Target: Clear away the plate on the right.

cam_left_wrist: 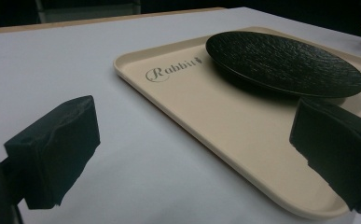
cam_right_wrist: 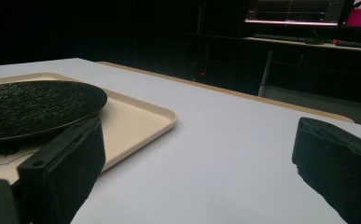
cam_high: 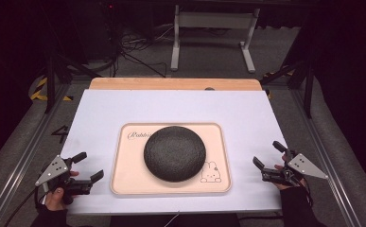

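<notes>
A cream tray [cam_high: 124, 175] printed with "Rabbit" and a small rabbit drawing lies in the middle of the white table. A black textured plate [cam_high: 174, 152] rests on it, toward its upper centre. My left gripper [cam_high: 88, 166] sits at the tray's left edge near the table's front, open and holding nothing. My right gripper [cam_high: 268, 154] rests to the right of the tray, open and holding nothing. In the left gripper view the tray [cam_left_wrist: 225, 121] and plate [cam_left_wrist: 285, 60] lie between and beyond the jaws. The right gripper view shows the plate [cam_right_wrist: 33, 107] and the tray's corner [cam_right_wrist: 141, 119] at its left.
The white tabletop [cam_high: 105, 113] has a wooden strip [cam_high: 171, 83] along its far edge. Beyond it stand a white frame's legs [cam_high: 209, 33] and floor cables. Metal rails [cam_high: 322, 151] run along both sides. A monitor [cam_right_wrist: 299, 11] glows in the background.
</notes>
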Tool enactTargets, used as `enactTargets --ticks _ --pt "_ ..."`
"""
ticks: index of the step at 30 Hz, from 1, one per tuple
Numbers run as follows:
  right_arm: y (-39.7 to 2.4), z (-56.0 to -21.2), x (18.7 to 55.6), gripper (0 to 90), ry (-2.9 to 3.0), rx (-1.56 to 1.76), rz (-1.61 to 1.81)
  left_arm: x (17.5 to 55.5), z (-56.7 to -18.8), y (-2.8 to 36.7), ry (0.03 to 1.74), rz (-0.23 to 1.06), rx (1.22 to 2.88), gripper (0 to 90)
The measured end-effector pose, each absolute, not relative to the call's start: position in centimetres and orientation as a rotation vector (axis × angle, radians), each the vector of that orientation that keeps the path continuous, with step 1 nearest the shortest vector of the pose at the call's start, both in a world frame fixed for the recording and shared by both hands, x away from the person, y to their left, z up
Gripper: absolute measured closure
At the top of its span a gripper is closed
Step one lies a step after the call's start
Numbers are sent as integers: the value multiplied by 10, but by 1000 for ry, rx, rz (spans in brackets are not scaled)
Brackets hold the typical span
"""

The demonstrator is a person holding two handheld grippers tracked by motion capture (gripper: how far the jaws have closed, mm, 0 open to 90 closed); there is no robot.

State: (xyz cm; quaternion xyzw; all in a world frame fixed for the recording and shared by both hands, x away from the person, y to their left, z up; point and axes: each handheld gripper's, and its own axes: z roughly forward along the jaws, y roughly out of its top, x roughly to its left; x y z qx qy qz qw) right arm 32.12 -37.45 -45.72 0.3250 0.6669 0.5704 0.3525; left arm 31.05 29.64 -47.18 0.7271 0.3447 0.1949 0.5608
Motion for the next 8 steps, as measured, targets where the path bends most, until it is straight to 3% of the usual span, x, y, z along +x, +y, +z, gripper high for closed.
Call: enactTargets --ticks 8 --pt "-374 -457 322 31 1730 840 1472 310 -472 296 814 459 1712 23"
